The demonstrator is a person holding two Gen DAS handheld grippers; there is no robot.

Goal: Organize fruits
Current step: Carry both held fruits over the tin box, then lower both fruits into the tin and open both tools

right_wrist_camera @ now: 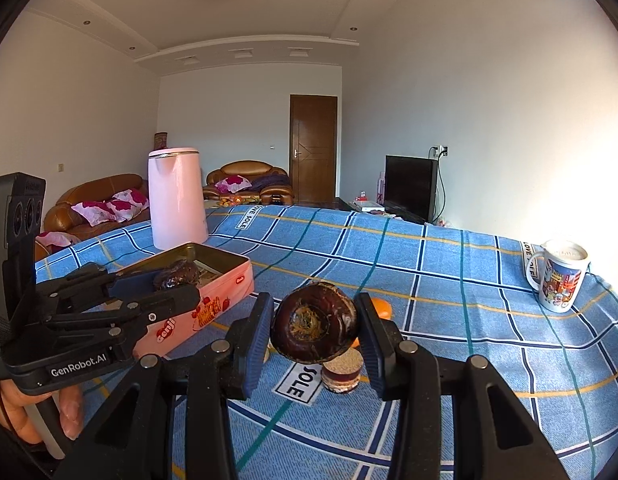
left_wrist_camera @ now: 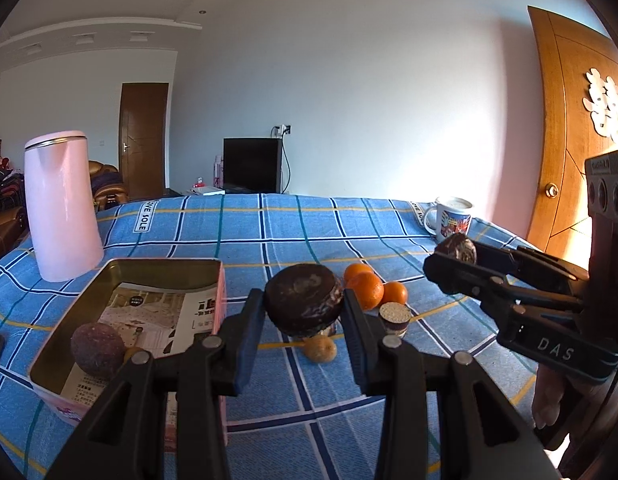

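Observation:
My left gripper [left_wrist_camera: 304, 308] is shut on a dark brown water chestnut [left_wrist_camera: 304, 299], held above the blue checked cloth just right of the pink tin [left_wrist_camera: 165, 266]. It also shows in the right wrist view [right_wrist_camera: 177, 276] over the tin [right_wrist_camera: 225, 280]. My right gripper [right_wrist_camera: 315, 330] is shut on a second dark water chestnut [right_wrist_camera: 313, 328]; in the left wrist view it [left_wrist_camera: 457, 254] hangs at the right. A purple passion fruit [left_wrist_camera: 97, 350] lies in the tin. Three oranges [left_wrist_camera: 367, 288] sit on the cloth.
A pink kettle [left_wrist_camera: 63, 206] stands behind the tin. A printed mug [left_wrist_camera: 451, 218] stands at the far right near the table edge. A small cut fruit piece [left_wrist_camera: 395, 318] and a yellowish lump [left_wrist_camera: 320, 348] lie on the cloth below the grippers.

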